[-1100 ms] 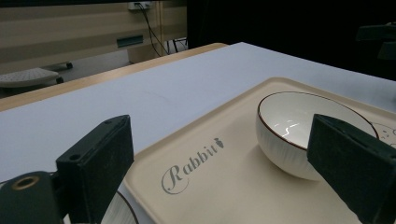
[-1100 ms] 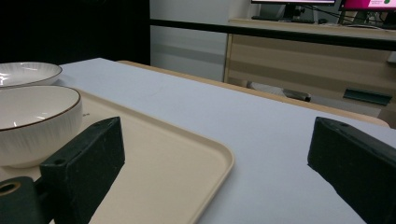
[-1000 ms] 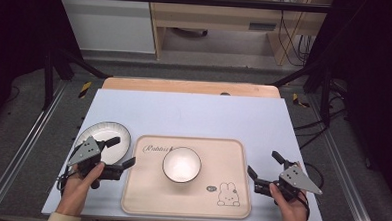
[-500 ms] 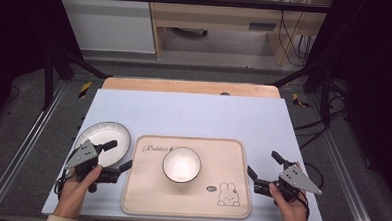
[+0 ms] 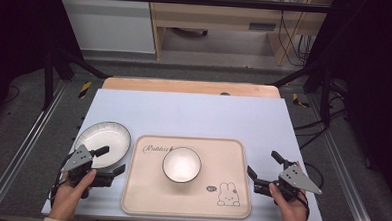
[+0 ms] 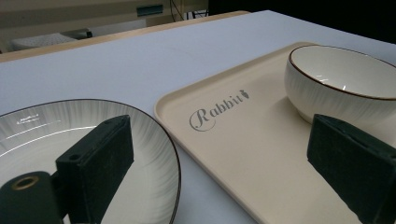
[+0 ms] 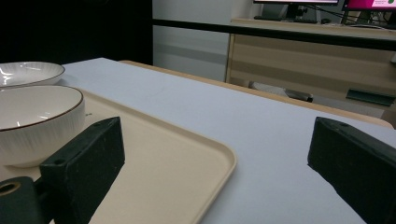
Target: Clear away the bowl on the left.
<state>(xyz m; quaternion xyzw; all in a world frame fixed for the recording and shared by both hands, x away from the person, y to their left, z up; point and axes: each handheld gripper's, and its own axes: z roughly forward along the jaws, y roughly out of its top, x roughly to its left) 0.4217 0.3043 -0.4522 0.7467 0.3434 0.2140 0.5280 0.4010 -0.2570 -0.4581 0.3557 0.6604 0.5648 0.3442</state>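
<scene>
Jaws of the left gripper [image 5: 110, 161] gape wide and hold nothing, one over the plate [image 5: 102, 144], one over the tray [image 5: 187, 206] edge. Bowl [image 5: 181, 164] sits mid-tray; right gripper [image 5: 262, 169], equally wide and empty, rests right of the tray.

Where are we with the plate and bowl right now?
Done: the bowl sits on the tray. In hand: nothing; the left gripper hangs open at the plate rim, and the right gripper is open beside the tray. Left: the plate is ungrasped on the table.
</scene>
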